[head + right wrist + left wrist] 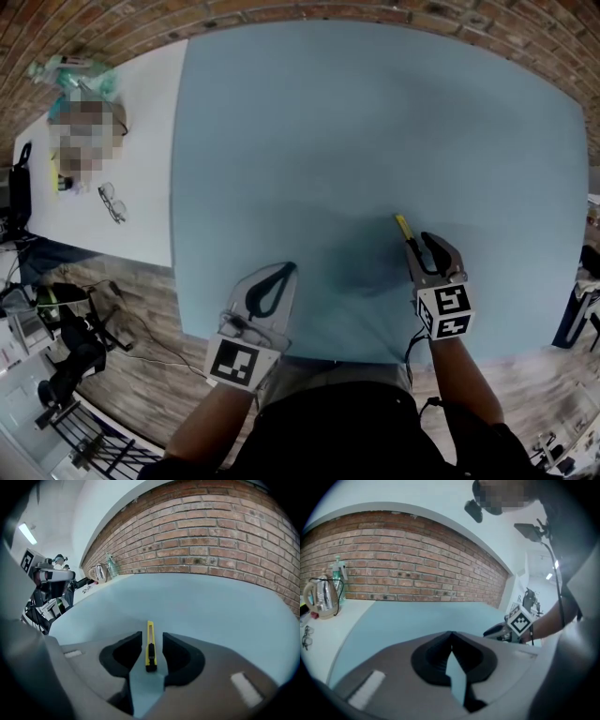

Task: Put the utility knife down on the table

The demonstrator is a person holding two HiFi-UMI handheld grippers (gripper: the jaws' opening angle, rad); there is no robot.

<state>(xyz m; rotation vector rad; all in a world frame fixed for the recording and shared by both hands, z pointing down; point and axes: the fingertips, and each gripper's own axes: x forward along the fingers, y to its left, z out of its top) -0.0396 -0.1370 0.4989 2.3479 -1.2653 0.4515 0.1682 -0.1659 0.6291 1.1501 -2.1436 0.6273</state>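
The yellow utility knife [150, 646] with its black slider lies flat on the light blue table [375, 122], pointing away from me. It rests in the gap between the jaws of my right gripper [152, 638], and neither black pad touches it. From the head view the knife [405, 230] sticks out ahead of that right gripper [419, 246], near the table's front edge. My left gripper [289, 269] hovers over the front edge further left, its jaw tips [450, 634] meeting with nothing between them.
A white table [141, 141] adjoins the blue one on the left, carrying glasses [112, 202], a kettle [321, 599] and a spray bottle [337, 569]. A brick wall [225, 541] runs behind. Equipment and cables stand on the floor at left [66, 356].
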